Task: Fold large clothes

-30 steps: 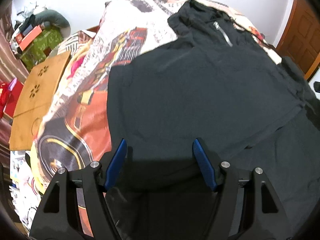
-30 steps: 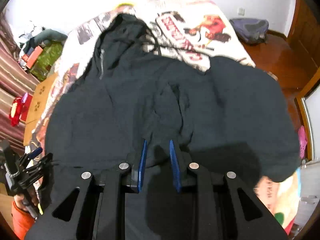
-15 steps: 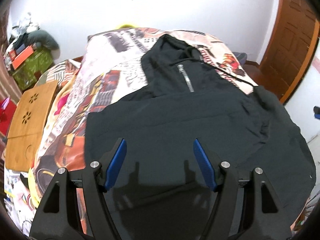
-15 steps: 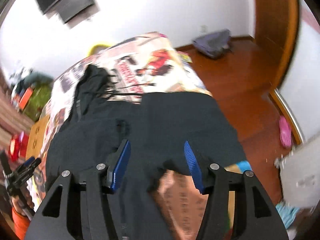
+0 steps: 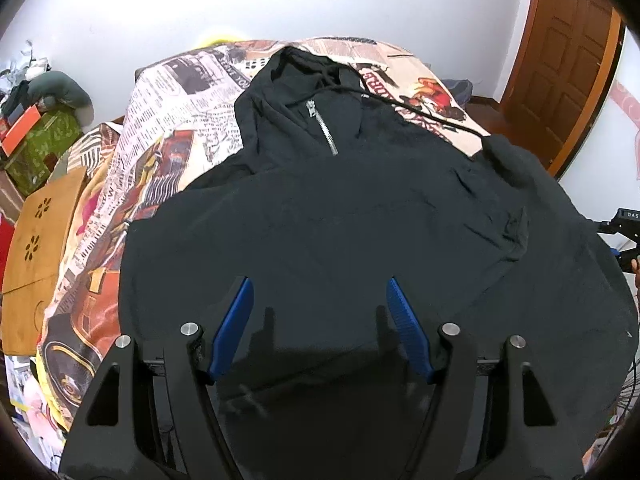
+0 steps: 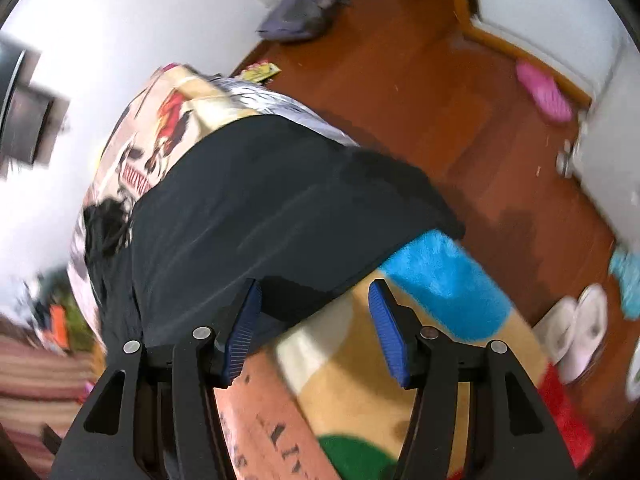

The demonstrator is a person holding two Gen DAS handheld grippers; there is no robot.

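Note:
A large black hooded jacket (image 5: 340,220) with a silver zip lies spread on a bed with a printed cover (image 5: 180,92). Its hood points to the far wall. My left gripper (image 5: 320,300) is open and empty above the jacket's near hem. My right gripper (image 6: 314,300) is open and empty over the jacket's sleeve (image 6: 280,208), which hangs over the bed's right edge. The right wrist view is blurred by motion. The right gripper also shows at the right edge of the left wrist view (image 5: 624,236).
A wooden lap table (image 5: 40,232) and a green box (image 5: 36,148) stand left of the bed. A wooden door (image 5: 568,60) is at the right. The wood floor (image 6: 460,100) holds slippers (image 6: 576,332), a pink shoe (image 6: 544,92) and a grey bag (image 6: 300,12).
My right gripper let go of the jacket, opened and swung right, toward the bed's edge and floor. My left gripper stayed open and pulled back and up, so the whole jacket shows.

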